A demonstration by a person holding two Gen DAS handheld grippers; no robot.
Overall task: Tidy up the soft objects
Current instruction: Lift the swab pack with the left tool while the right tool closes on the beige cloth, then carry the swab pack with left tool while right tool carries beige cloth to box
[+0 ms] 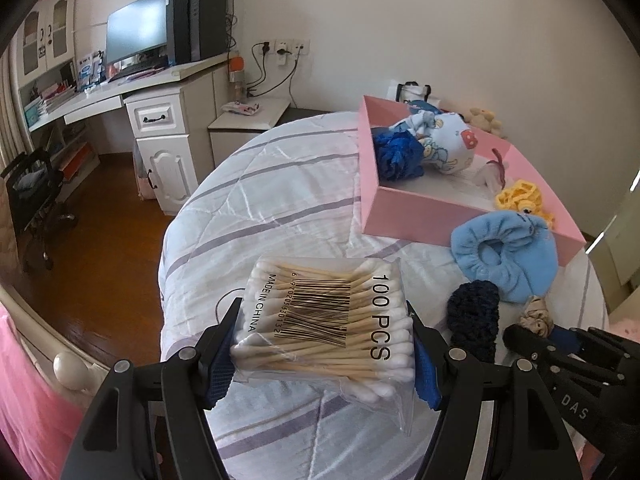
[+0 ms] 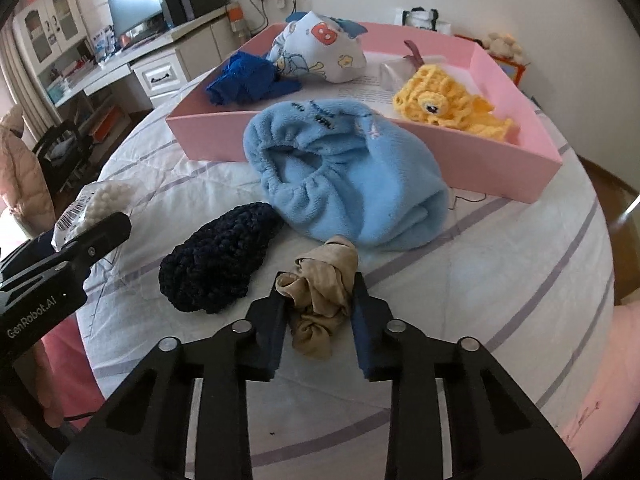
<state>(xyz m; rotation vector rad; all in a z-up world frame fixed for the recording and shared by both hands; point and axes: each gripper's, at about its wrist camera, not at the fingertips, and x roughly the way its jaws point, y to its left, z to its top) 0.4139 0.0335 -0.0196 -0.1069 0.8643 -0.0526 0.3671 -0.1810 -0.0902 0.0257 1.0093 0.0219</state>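
1. The left gripper (image 1: 324, 344) is clamped on a clear pack of cotton swabs (image 1: 328, 320); the pack is pinched by its two short sides and held above the striped quilt (image 1: 280, 184).
2. The right gripper (image 2: 318, 304) is closed on a beige scrunchie (image 2: 320, 292) — the fabric is squeezed between both blue pads (image 2: 362, 328), with part of it bulging up past the fingertips and part lying on the quilt.
3. A dark knitted piece (image 2: 216, 258) is seen just left of the scrunchie, apart from the pads.
4. A light blue fleece cap (image 2: 344, 172) lies just beyond the scrunchie, its far edge against the near wall of the pink box (image 2: 500, 178).
5. Inside the box are found a blue cloth (image 2: 244, 80), a printed white cloth (image 2: 320, 52) and a yellow crocheted toy (image 2: 444, 104) — all well beyond the right gripper.
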